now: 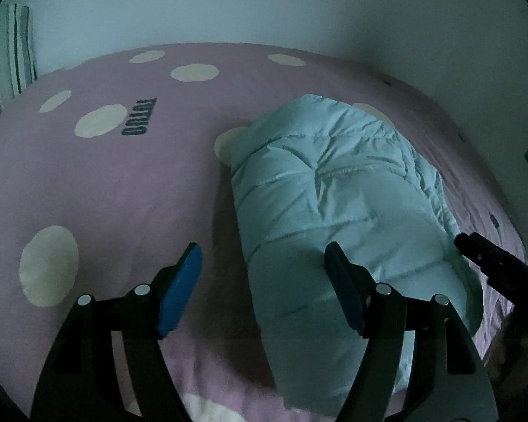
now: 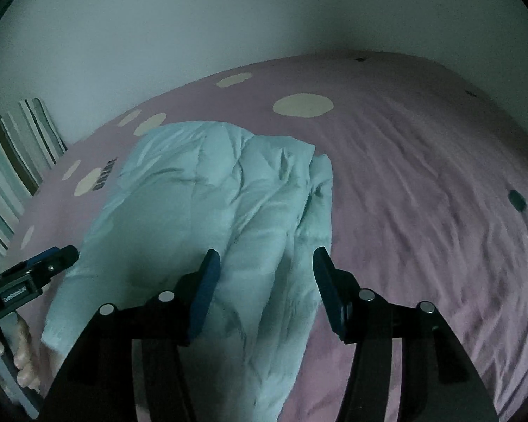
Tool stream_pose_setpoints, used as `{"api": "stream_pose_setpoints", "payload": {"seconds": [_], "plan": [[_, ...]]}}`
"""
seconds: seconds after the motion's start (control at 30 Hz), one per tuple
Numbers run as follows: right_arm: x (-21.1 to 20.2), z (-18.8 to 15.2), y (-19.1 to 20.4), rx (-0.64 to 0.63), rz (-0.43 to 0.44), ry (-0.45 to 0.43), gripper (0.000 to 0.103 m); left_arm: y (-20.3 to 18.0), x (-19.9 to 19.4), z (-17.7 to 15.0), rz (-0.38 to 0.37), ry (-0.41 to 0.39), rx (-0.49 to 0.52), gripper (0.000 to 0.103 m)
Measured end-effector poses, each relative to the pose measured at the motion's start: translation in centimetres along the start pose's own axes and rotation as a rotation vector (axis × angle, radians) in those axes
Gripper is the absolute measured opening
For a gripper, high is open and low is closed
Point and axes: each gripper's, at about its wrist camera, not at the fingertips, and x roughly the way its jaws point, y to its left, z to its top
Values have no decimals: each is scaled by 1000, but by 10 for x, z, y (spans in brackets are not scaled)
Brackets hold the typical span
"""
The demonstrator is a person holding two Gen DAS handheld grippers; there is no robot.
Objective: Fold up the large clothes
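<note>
A pale blue quilted jacket (image 1: pixel 334 193) lies folded into a long bundle on the bed. In the right wrist view the jacket (image 2: pixel 211 193) runs from the near edge toward the wall. My left gripper (image 1: pixel 263 249) is open above the bundle's near left edge, and its blue pads touch nothing. My right gripper (image 2: pixel 266 253) is also open, hanging over the near part of the jacket with cloth below the gap but not pinched. The right gripper's tip (image 1: pixel 475 246) shows at the jacket's right side. The left gripper (image 2: pixel 52 260) shows at its left side, with a hand (image 2: pixel 21 351) below it.
The bed has a lilac sheet (image 1: pixel 123 183) with cream dots and a dark printed word (image 1: pixel 139 116). A striped pillow (image 1: pixel 7 52) leans at the far left by the white wall. Right of the jacket the sheet (image 2: pixel 422 193) is wrinkled, with a dark mark (image 2: pixel 517 200).
</note>
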Motion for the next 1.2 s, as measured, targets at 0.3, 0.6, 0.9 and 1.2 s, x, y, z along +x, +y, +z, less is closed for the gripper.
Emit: {"api": "stream_pose_setpoints", "payload": {"seconds": [0.3, 0.6, 0.9, 1.2], "plan": [[-30, -21, 6, 28, -26, 2, 55, -10, -21, -26, 39, -28, 23, 73], [-60, -49, 21, 1, -46, -35, 63, -22, -55, -52, 45, -58, 20, 80], [-89, -64, 37, -28, -33, -84, 69, -41, -95, -68, 64, -123, 70, 89], [-122, -68, 53, -61, -35, -165, 77, -49, -132, -70, 78, -194, 73, 94]]}}
